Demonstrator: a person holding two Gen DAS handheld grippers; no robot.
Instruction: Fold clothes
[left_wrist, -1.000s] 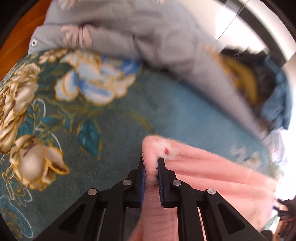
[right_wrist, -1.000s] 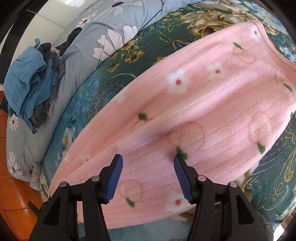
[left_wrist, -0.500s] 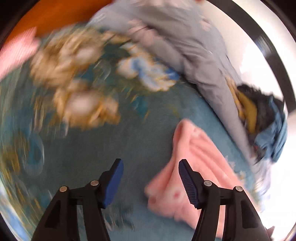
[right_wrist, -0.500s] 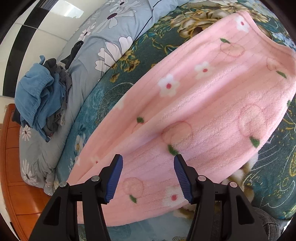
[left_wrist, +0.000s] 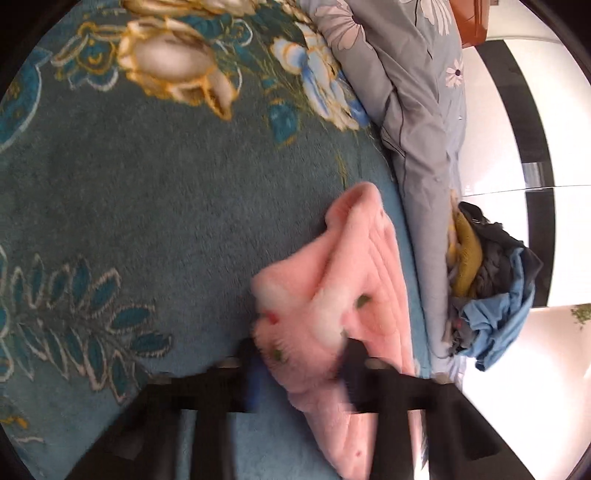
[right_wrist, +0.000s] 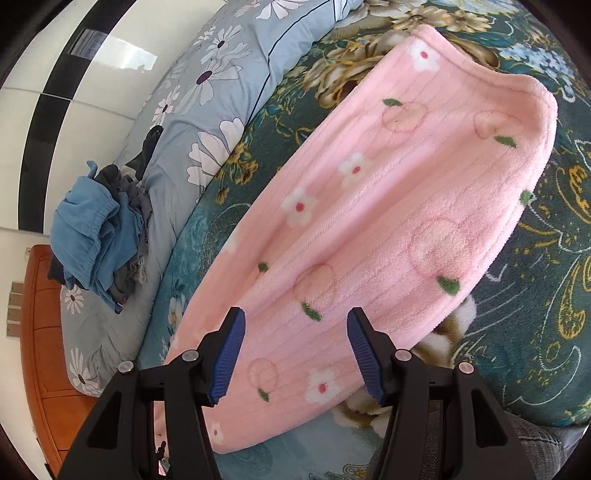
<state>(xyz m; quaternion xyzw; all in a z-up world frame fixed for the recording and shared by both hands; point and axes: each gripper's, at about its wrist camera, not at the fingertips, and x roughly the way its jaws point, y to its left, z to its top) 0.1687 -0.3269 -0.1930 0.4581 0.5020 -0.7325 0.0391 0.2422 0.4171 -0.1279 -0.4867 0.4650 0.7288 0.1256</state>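
A pink fleece garment (right_wrist: 388, 221) with white flowers and green leaves lies flat on the teal floral blanket (right_wrist: 546, 266). My right gripper (right_wrist: 295, 350) is open and hovers just above its near part. In the left wrist view one end of the pink garment (left_wrist: 343, 288) lies crumpled on the blanket (left_wrist: 147, 192). My left gripper (left_wrist: 301, 365) is open, blurred by motion, with its fingers either side of that crumpled end, not closed on it.
A grey-blue flowered duvet (right_wrist: 207, 122) runs along the far side of the bed. A pile of blue, grey and yellow clothes (right_wrist: 96, 229) sits on it, also in the left wrist view (left_wrist: 487, 288). An orange wooden bed frame (right_wrist: 40, 332) is beyond.
My left gripper let go of the pink garment's end, opened and swung; the end dropped crumpled onto the blanket. My right gripper stayed open and shifted slightly over the garment.
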